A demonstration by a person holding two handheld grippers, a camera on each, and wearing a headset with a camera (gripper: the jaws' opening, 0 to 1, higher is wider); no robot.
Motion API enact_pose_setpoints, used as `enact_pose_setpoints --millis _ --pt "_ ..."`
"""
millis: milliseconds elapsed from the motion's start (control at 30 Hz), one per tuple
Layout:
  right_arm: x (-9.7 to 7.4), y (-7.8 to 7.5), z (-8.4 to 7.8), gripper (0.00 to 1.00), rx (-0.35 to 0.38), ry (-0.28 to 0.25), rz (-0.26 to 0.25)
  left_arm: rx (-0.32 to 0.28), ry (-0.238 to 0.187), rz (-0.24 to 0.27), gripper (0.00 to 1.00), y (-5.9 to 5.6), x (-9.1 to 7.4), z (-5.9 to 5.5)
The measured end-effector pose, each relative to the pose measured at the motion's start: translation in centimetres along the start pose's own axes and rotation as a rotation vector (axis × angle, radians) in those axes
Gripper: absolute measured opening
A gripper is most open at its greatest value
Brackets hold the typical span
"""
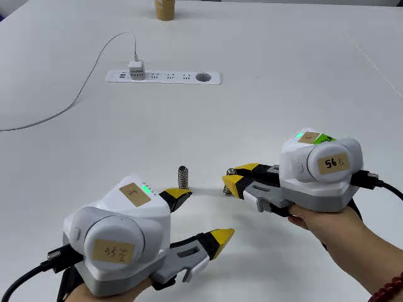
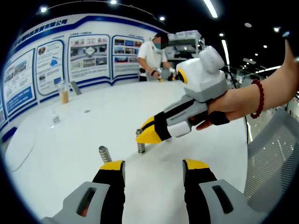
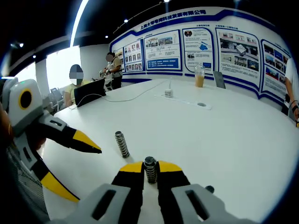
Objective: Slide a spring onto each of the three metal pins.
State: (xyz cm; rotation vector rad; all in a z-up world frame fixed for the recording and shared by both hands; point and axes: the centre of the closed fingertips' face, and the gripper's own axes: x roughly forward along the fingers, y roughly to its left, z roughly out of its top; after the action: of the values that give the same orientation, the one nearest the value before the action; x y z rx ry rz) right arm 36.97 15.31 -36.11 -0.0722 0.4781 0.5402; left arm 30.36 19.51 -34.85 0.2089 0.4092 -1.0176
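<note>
White is the big flat surface (image 1: 264, 75), and two little springs stand up on it. The right gripper (image 1: 231, 181), white and grey with yellow and black tips, has its jaws shut tight on the first grey metal coil spring (image 3: 150, 169). This spring stands straight up between the two tips, with its bottom end down at the surface. I cannot tell if a pin is inside it. The second grey metal coil spring (image 1: 183, 177) stands by itself a little way to the left, with nothing touching it. The left gripper (image 1: 201, 216) has its jaws wide open and holds nothing. One of its tips is just beside the second spring but not on it. Far back on the surface lie a long white power strip (image 1: 164, 77) with a white plug (image 1: 135, 67) in it, and a brown paper cup (image 1: 165, 9).
</note>
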Motion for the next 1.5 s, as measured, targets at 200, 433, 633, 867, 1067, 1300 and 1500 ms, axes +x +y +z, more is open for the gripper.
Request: enact_pose_setpoints --millis 200,433,633,867,1067,1300,1500 --pt "0.1 0.0 0.0 0.11 0.001 0.001 -0.001 -0.001 0.0 0.001 0.5 0.0 0.0 0.0" --pt "-0.1 -0.1 0.0 0.15 0.036 0.001 -0.014 0.0 0.0 0.001 0.5 0.0 0.0 0.0" --pt "-0.9 0.2 0.8 0.2 0.073 -0.022 -0.012 -0.001 -0.005 0.003 0.5 0.0 -0.1 0.2" --pt "-2.0 0.7 1.9 0.28 0.114 -0.062 0.012 -0.014 -0.009 0.001 0.5 -0.2 0.1 0.5" --pt "-3.2 0.5 2.5 0.32 0.131 -0.081 0.004 -0.012 -0.017 -0.007 0.5 -0.5 0.3 0.9" --pt "-4.7 -0.5 2.7 0.38 0.147 -0.099 -0.028 -0.011 -0.023 -0.014 0.51 -1.0 0.4 1.2" --pt "-5.8 -1.4 2.6 0.44 0.146 -0.098 -0.051 -0.003 -0.028 -0.015 0.51 -1.3 0.7 1.6"
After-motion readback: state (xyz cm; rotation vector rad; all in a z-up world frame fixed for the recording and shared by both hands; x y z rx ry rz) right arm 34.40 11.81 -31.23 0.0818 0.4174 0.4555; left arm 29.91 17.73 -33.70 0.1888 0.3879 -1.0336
